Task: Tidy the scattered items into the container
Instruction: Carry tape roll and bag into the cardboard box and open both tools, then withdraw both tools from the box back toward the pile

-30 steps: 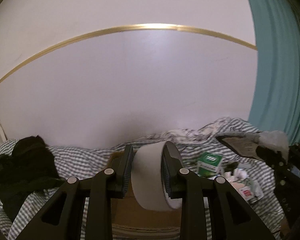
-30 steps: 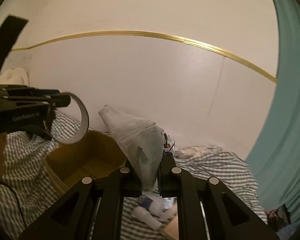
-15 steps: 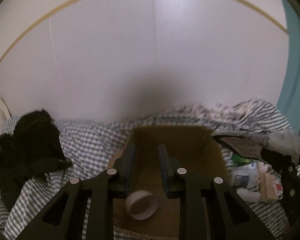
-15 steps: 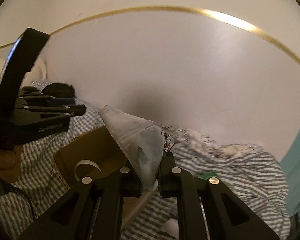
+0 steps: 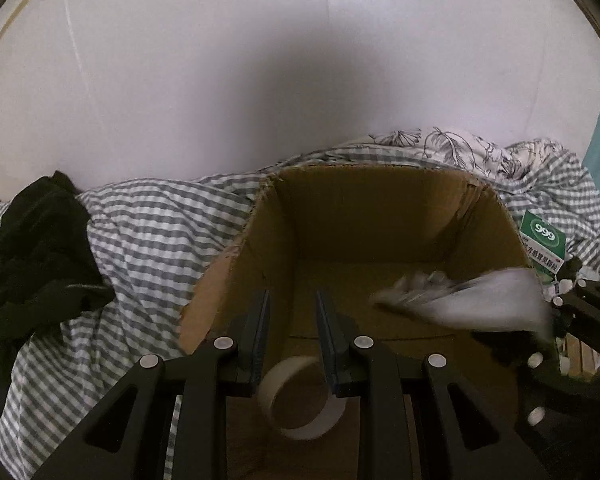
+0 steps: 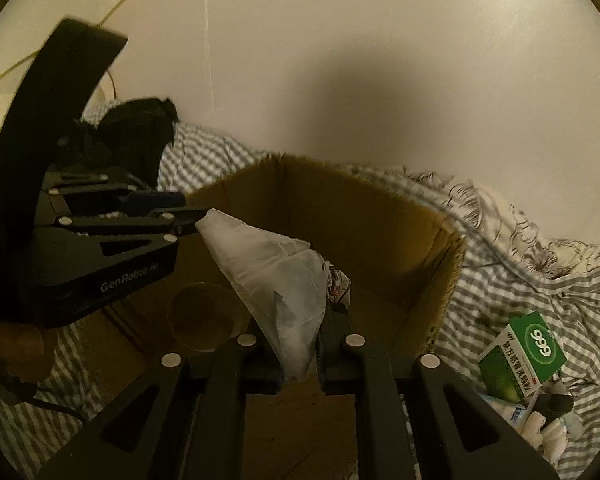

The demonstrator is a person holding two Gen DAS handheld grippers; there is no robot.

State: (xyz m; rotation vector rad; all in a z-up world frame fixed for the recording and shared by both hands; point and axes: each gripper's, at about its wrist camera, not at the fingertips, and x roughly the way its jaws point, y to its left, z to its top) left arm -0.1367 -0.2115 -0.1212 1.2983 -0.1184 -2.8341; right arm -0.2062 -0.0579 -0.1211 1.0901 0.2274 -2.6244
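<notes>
An open cardboard box [image 5: 380,216] [image 6: 380,216] sits on a grey checked bedsheet. A roll of white tape [image 5: 302,398] lies on the box floor, faintly seen in the right wrist view [image 6: 204,316]. My left gripper [image 5: 290,320] is open and empty above the roll, inside the box; it also shows in the right wrist view [image 6: 180,212]. My right gripper [image 6: 300,344] is shut on a white plastic bag [image 6: 276,280] and holds it over the box. The bag shows blurred at the right of the left wrist view [image 5: 460,304].
A green 999 medicine box [image 6: 520,354] [image 5: 542,244] lies on the sheet right of the cardboard box, with small white packets [image 6: 540,424] beside it. A black garment [image 5: 36,252] lies on the left. A white wall is close behind the bed.
My left gripper let go of the tape roll, which fell into the box, and the gripper lowered. My right gripper carried the bag left, from beside the box to over it.
</notes>
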